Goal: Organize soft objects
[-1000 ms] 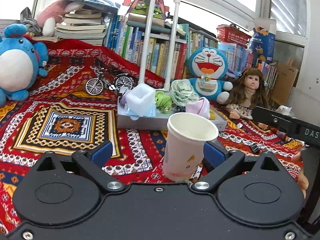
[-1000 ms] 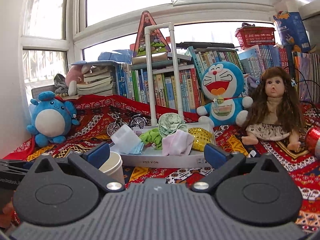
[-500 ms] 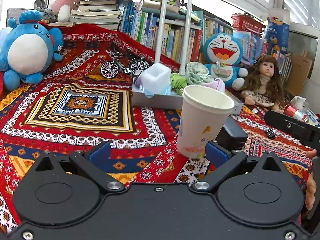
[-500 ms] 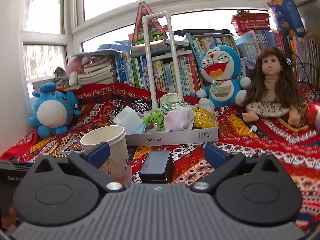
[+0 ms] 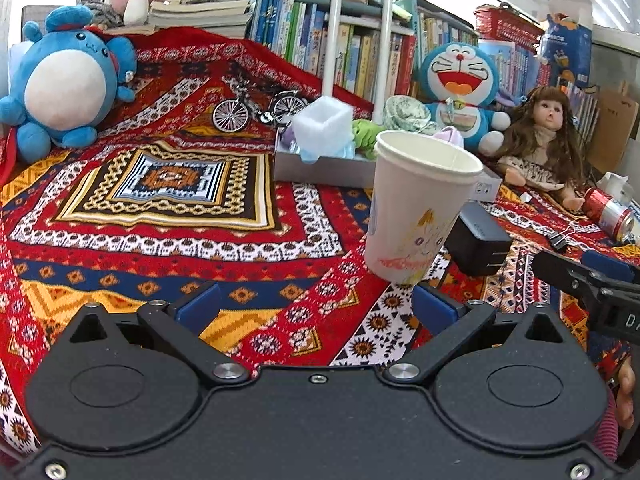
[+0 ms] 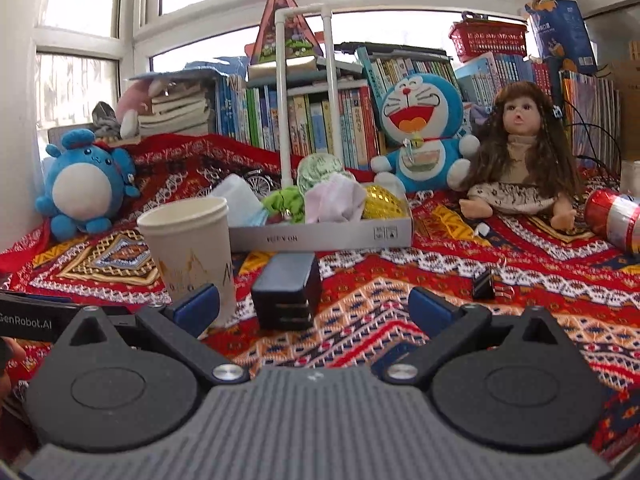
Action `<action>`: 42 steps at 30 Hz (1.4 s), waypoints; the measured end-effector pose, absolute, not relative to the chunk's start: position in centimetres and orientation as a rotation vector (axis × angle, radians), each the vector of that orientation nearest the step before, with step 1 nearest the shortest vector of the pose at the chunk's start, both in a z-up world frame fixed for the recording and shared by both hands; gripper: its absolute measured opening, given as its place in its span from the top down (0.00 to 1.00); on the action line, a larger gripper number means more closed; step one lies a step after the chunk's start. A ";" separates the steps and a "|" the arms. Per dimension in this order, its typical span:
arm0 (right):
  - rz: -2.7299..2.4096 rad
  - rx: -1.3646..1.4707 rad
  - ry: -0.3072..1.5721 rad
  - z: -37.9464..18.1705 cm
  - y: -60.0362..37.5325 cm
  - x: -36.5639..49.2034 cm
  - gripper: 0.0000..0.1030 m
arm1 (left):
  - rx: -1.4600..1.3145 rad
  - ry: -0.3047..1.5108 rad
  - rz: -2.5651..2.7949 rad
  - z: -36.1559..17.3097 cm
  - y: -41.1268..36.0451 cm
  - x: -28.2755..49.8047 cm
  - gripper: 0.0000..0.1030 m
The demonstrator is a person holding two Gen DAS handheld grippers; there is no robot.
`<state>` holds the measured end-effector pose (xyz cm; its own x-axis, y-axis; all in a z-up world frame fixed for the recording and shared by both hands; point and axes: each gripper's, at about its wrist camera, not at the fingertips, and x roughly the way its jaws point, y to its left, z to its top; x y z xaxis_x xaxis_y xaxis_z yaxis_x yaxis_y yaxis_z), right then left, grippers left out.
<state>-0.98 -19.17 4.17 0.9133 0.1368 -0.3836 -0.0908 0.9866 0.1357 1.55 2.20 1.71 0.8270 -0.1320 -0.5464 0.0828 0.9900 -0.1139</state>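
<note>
- My left gripper (image 5: 316, 306) has its fingers spread wide with nothing between them, low over the patterned cloth (image 5: 160, 216); the paper cup (image 5: 420, 204) stands just ahead of the right-hand finger, apart from it.
- My right gripper (image 6: 314, 306) is likewise wide and empty, facing the black adapter (image 6: 286, 292).
- The soft things sit bunched in the grey tray (image 6: 320, 236): white foam piece (image 5: 322, 124), green toy (image 6: 284, 202), pink cloth (image 6: 334, 198), gold mesh ball (image 6: 382, 202). I judge the tray is the collection spot.
- Whether sorting is over or pending, I can't tell; the cup and adapter are hard, so they stay outside.
</note>
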 end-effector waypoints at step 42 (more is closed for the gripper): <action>0.066 -0.013 0.481 0.6 -16.7 -1.0 0.00 | 0.028 0.647 -0.021 -0.2 -0.3 2.7 0.00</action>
